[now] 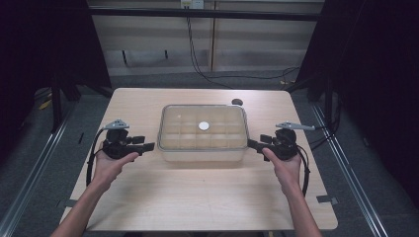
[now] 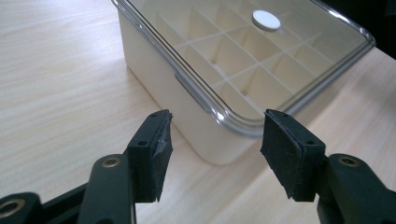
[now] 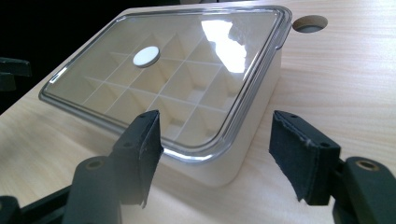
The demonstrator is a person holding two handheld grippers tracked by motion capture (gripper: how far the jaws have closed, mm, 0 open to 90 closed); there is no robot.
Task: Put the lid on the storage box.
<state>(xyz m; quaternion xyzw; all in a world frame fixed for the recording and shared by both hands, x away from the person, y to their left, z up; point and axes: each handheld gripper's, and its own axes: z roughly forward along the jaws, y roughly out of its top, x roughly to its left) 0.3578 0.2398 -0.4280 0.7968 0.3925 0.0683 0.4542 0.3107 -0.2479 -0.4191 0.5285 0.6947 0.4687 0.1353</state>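
A cream compartment box (image 1: 202,148) with a clear lid (image 1: 202,127) stands near the middle of a light wooden table (image 1: 197,197), its long side facing the person. Inner walls divide the box into a grid of small cells, seen through the lid. A white round disc (image 1: 203,126) sits at the lid's centre; whether it is a knob or a sticker cannot be told.

The left gripper (image 1: 148,146), held in the left hand (image 1: 111,165), points toward the box's left end and lies just beside it. In the left gripper view (image 2: 212,140) its jaws stand spread apart, with a near corner of the box and the lid's rim ahead between them; the pads (image 2: 161,154) press on nothing.

The right gripper (image 1: 253,144), held in the right hand (image 1: 286,165), points at the box's right end. In the right gripper view (image 3: 215,144) its jaws are likewise spread, a box corner ahead between them, untouched.

A dark round hole (image 1: 237,102) lies in the tabletop beyond the box's far right corner.
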